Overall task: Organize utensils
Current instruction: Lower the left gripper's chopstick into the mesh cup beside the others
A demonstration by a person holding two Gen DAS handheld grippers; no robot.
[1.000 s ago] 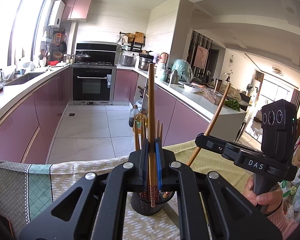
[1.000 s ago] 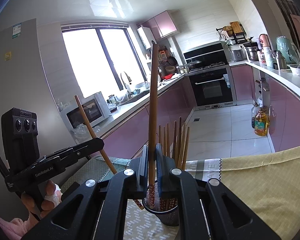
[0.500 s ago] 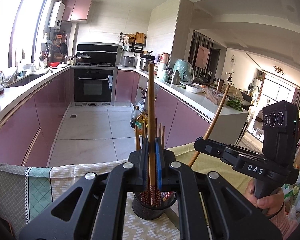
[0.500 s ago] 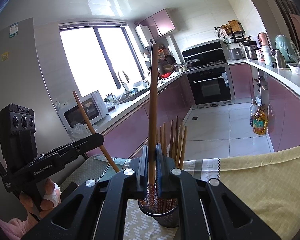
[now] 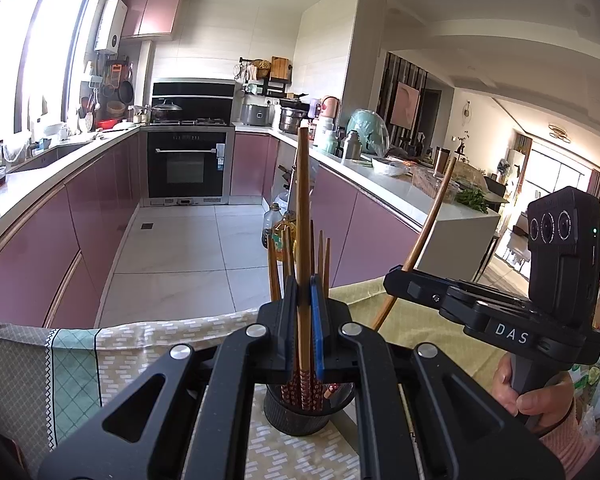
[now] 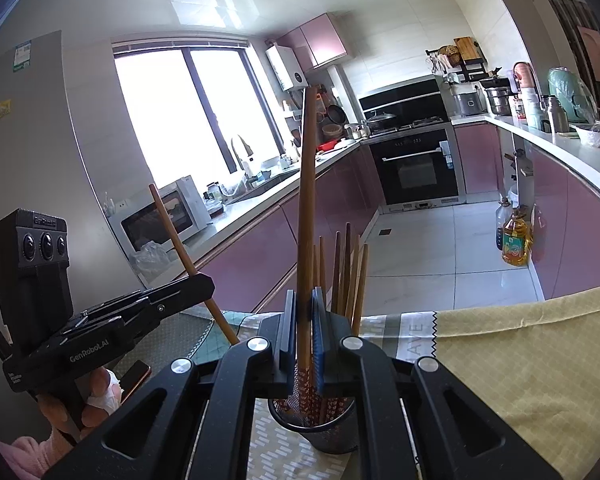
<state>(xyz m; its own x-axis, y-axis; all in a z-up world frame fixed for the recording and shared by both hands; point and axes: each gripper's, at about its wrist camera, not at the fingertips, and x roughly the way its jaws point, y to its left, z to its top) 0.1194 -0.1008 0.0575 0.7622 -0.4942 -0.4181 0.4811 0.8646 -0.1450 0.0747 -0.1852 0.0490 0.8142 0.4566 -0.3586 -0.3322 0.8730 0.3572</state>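
A black mesh cup [image 5: 296, 414] [image 6: 316, 430] stands on the table just beyond both grippers, with several wooden chopsticks upright in it. My left gripper [image 5: 304, 300] is shut on one upright chopstick [image 5: 303, 200]. Its red patterned lower end reaches the cup's mouth. My right gripper [image 6: 304, 312] is shut on another chopstick [image 6: 306, 200], also upright over the cup. Each gripper shows in the other's view, left gripper [image 6: 204, 284] and right gripper [image 5: 396, 280], each with its chopstick leaning. A hand holds each handle.
A patterned tablecloth [image 5: 76, 360] and a yellow-green cloth [image 6: 520, 352] cover the table, whose far edge runs just past the cup. A phone [image 6: 134, 376] lies near the left hand. Beyond are pink kitchen cabinets, an oven and oil bottles [image 6: 514, 240] on the floor.
Almost nothing differs. Both grippers stay shut on their chopsticks over the cup; the left wrist view shifts only slightly.
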